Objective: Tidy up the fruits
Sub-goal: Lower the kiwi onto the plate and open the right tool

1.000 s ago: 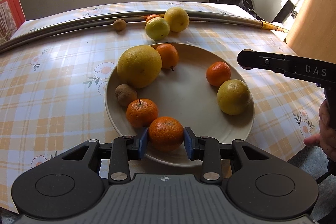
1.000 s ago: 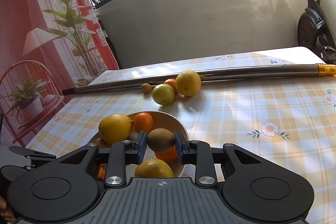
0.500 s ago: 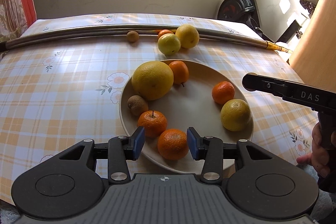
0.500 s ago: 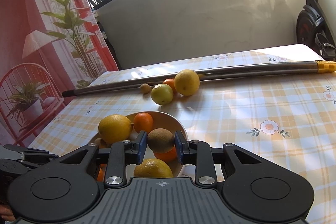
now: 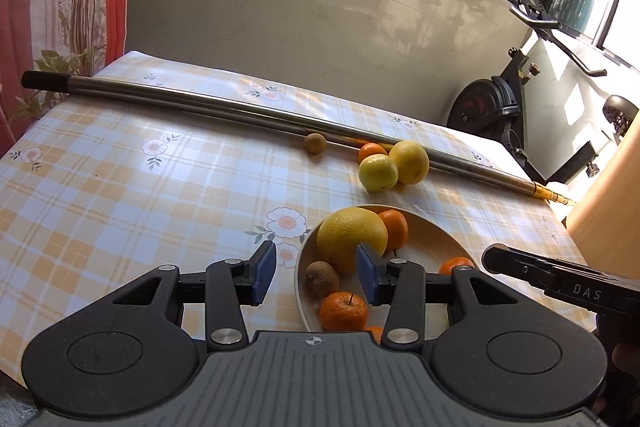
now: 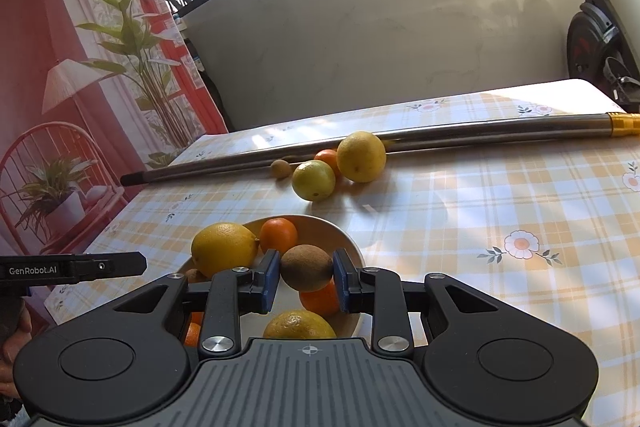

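Brown and fuzzy, the kiwi [image 6: 307, 267] sits pinched between the pads of the right gripper [image 6: 306, 281], held above the plate [image 6: 352, 247] of fruit on the desk [image 6: 500, 211]. The left gripper [image 5: 316, 277] stands parted with nothing between its fingers, over the plate's near edge, its jaws having just been opening.

Several fruits lie in the plate [image 5: 448, 241]; behind it, four more [image 5: 378, 172] rest against a pole [image 5: 200, 107].
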`<state>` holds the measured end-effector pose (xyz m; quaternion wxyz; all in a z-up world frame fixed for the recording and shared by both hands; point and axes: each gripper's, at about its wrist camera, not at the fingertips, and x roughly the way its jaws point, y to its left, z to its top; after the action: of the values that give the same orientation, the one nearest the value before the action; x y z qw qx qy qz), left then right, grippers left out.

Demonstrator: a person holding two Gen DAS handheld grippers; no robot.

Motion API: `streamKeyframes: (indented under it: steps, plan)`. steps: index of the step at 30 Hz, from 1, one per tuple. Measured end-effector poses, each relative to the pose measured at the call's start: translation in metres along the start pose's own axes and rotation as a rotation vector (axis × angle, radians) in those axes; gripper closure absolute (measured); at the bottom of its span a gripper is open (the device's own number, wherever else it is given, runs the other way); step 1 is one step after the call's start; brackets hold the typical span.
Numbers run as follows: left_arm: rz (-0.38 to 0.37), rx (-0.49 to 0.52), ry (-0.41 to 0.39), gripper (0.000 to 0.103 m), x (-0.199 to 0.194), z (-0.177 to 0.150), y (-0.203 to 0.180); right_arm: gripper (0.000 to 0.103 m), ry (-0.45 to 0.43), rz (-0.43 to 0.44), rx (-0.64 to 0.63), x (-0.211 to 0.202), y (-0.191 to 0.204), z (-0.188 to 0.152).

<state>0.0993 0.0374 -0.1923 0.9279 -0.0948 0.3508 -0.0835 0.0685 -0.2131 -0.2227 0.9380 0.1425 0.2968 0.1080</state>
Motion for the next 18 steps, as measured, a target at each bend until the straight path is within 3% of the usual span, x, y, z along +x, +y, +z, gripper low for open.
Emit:
streamKeyframes:
  steps: [7,18]
  plan:
    - [0.074,-0.082,-0.045,0.057,-0.008,0.007,0.024,0.077,0.078,-0.037,-0.177,0.034,0.034,0.015]
    - [0.081,-0.115,-0.055,0.057,-0.009,0.005,0.036,0.076,0.164,-0.136,-0.218,0.082,0.04,0.029]
